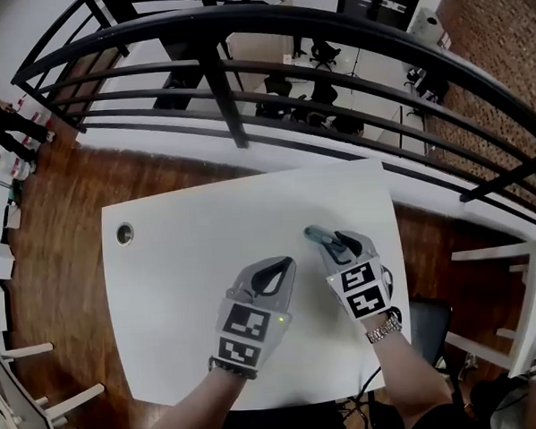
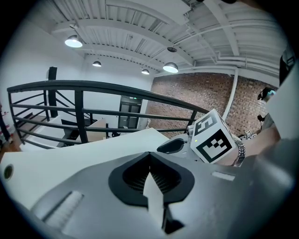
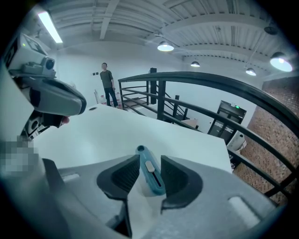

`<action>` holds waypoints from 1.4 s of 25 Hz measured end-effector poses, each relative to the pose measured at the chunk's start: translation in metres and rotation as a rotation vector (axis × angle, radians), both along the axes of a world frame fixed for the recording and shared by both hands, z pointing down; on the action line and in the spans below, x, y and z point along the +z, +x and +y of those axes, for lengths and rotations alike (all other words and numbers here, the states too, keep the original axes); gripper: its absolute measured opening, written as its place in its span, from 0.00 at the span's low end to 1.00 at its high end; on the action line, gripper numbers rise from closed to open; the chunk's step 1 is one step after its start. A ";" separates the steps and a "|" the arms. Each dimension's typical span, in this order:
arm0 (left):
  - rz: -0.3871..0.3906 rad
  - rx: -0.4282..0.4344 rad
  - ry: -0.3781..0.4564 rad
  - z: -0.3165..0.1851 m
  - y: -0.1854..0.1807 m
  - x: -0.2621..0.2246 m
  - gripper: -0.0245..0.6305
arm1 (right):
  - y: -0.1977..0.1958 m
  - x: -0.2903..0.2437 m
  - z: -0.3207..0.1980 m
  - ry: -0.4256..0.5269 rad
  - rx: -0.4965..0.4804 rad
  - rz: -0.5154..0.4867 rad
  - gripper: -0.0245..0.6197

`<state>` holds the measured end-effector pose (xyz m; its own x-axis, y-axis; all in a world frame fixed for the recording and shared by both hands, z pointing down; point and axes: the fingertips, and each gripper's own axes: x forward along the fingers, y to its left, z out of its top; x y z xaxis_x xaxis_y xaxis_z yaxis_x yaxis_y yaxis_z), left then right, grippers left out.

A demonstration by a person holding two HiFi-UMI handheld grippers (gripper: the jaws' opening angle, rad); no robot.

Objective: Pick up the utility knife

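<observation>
White table point(image 1: 207, 257) by black railing point(image 1: 221, 86), wood floor point(image 1: 61, 202), brick wall point(image 2: 201, 93), ceiling lamps point(image 2: 74, 42)

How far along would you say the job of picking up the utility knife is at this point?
Done: the approach; the knife sits between the parted jaws of the right gripper. In hand: the grip itself; a gap shows beside the knife, so it does not look clamped yet. Left: closing on it and lifting it off the table. The left gripper is shut and empty.

My left gripper point(image 1: 280, 269), jaws closed fully together, pointing forward and downward, my right gripper point(image 1: 332, 243) just beside it, jaws standing apart, tips slightly further ahead
</observation>
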<state>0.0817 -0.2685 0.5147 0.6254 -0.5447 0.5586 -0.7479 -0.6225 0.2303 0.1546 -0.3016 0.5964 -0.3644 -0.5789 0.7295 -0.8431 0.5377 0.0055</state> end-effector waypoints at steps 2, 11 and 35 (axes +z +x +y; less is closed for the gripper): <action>-0.010 0.019 -0.002 -0.002 0.006 0.004 0.06 | 0.002 0.002 0.001 -0.005 -0.014 -0.004 0.24; -0.061 0.088 0.010 -0.021 0.020 0.016 0.09 | 0.002 0.012 0.002 -0.031 -0.142 -0.040 0.30; -0.639 1.013 0.155 -0.016 0.091 0.118 0.41 | 0.050 0.000 0.022 -0.027 -0.104 -0.140 0.30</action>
<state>0.1731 -0.2840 0.6324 0.4423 -0.0558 0.8951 0.1436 -0.9808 -0.1321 0.2047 -0.2800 0.5967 -0.5202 -0.5133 0.6826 -0.7744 0.6205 -0.1236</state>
